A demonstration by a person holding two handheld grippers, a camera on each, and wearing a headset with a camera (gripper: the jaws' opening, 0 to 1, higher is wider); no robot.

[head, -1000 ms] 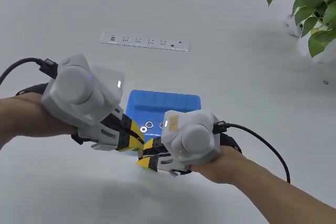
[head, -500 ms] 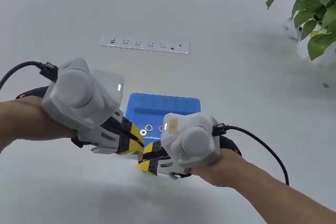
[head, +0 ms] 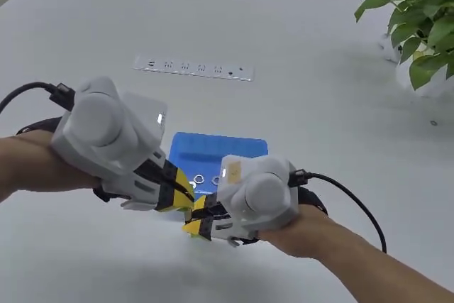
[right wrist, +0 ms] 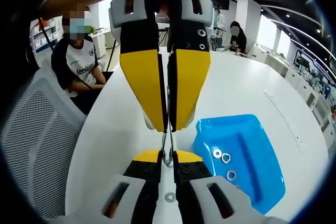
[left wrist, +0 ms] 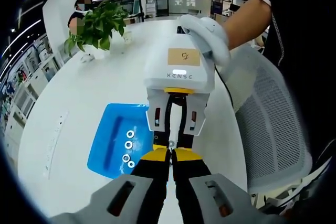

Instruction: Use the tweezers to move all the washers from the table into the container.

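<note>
The blue container [head: 225, 148] lies on the white table [head: 298, 69], with several washers [head: 198, 179] in its near end. My two grippers meet tip to tip just in front of it. The left gripper [head: 186, 196] is shut on thin metal tweezers [right wrist: 167, 142], whose legs run down between the jaws of the right gripper [head: 197, 219], which also looks shut on them. In the left gripper view, the left gripper [left wrist: 169, 156] faces the right gripper [left wrist: 174, 129] beside the container [left wrist: 113, 137] and its washers [left wrist: 128, 145]. One loose washer [right wrist: 169, 197] lies on the table under the right gripper [right wrist: 167, 157], left of the container [right wrist: 247, 150].
A white power strip [head: 193, 69] lies beyond the container. A potted plant [head: 418, 26] stands at the far right. A grey mesh chair [right wrist: 37, 145] sits at the table's near edge, with a seated person [right wrist: 79, 64] past it.
The head camera has tilted a little. The grippers stay tip to tip by the container's near edge, and nothing else has visibly moved.
</note>
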